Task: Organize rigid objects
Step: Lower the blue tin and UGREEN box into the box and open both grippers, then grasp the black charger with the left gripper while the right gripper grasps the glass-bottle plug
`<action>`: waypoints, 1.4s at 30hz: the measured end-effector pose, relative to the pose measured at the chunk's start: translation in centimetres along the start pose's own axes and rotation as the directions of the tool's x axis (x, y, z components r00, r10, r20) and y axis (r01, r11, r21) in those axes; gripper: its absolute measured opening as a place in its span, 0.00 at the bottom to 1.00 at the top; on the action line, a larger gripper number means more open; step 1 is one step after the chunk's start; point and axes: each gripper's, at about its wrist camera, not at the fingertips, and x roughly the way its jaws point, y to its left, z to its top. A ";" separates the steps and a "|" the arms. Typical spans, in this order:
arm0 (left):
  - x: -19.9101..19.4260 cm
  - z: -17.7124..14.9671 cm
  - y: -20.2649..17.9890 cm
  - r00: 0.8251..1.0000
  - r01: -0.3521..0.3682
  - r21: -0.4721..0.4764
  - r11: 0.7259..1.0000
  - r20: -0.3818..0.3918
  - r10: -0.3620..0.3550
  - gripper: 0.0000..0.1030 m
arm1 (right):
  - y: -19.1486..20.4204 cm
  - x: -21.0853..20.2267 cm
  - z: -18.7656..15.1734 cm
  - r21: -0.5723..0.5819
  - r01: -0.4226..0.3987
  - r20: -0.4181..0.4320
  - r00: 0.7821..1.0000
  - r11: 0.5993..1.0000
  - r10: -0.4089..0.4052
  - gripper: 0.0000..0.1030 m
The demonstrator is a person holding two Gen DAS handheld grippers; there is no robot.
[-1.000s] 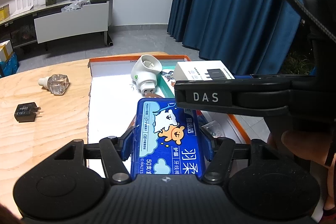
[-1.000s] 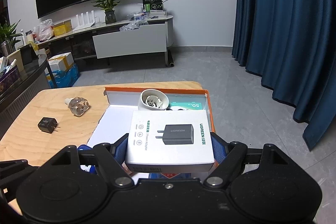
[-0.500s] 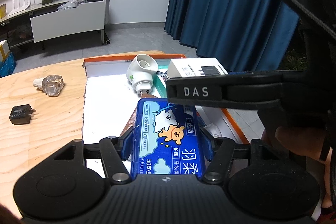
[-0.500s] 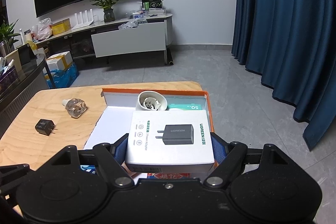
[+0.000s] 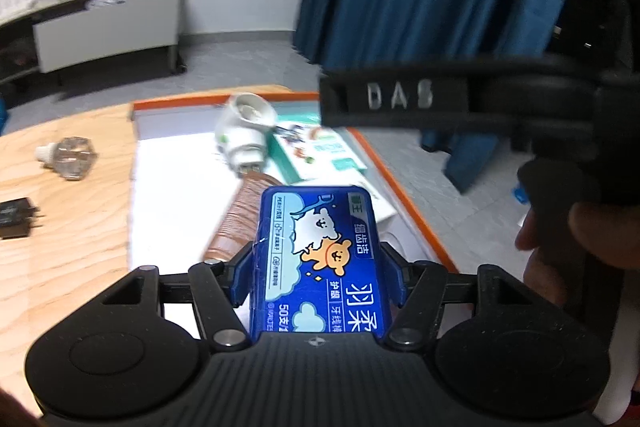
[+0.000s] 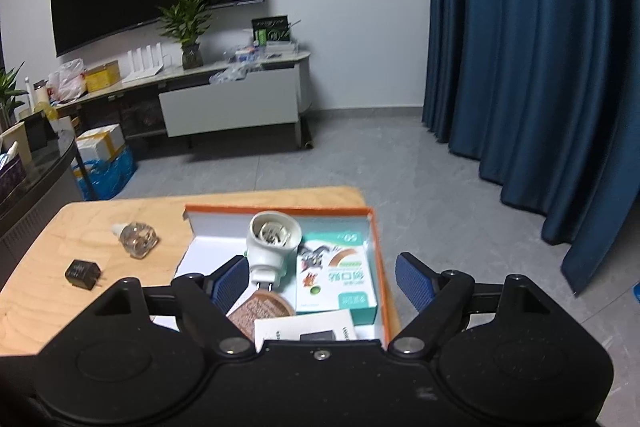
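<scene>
My left gripper (image 5: 318,269) is shut on a blue floss box (image 5: 320,259) and holds it over the orange-rimmed tray (image 5: 404,195). My right gripper (image 6: 322,277) is open and empty above the tray (image 6: 380,267). Under it the white charger box (image 6: 306,329) lies in the tray, beside a green box (image 6: 338,275), a white plug-in device (image 6: 272,239) and a brown comb (image 6: 260,311). The right gripper's body (image 5: 460,99) crosses the left wrist view, high on the right.
A clear small bottle (image 6: 136,239) and a black charger plug (image 6: 82,273) lie on the wooden table (image 6: 60,291) left of the tray. The table's right edge runs just past the tray. Blue curtains hang to the right.
My right gripper has opened and let go of the white charger box, which now lies in the tray. My left gripper still holds the blue box and has shifted slightly.
</scene>
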 end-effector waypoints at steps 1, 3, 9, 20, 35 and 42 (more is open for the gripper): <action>0.1 0.0 0.0 1.000 0.002 -0.004 1.000 -0.006 -0.002 0.68 | 0.0 -0.3 0.1 -0.003 0.006 0.008 1.000 1.000 -0.006 0.92; -0.1 0.1 0.3 1.000 -0.002 -0.016 1.000 0.007 0.003 0.82 | 0.1 -0.8 0.4 -0.013 0.021 0.021 1.000 1.000 -0.021 0.92; -1.8 0.7 2.4 0.998 -0.045 -0.065 0.997 0.029 0.047 0.86 | 0.6 -1.4 1.0 0.009 0.019 0.027 0.999 1.000 -0.019 0.93; -4.4 1.1 9.3 0.958 -0.284 -0.158 0.946 0.001 0.288 0.92 | 5.3 -0.6 0.8 -0.019 -0.079 -0.010 0.997 0.997 0.078 0.93; -6.9 0.2 15.8 0.909 -0.412 -0.258 0.874 -0.052 0.413 0.96 | 11.2 1.6 0.7 -0.085 -0.175 -0.067 0.983 0.981 0.169 0.93; -6.6 -0.4 17.8 0.905 -0.419 -0.288 0.861 -0.051 0.423 0.98 | 12.3 2.4 0.5 -0.110 -0.192 -0.087 0.979 0.975 0.183 0.93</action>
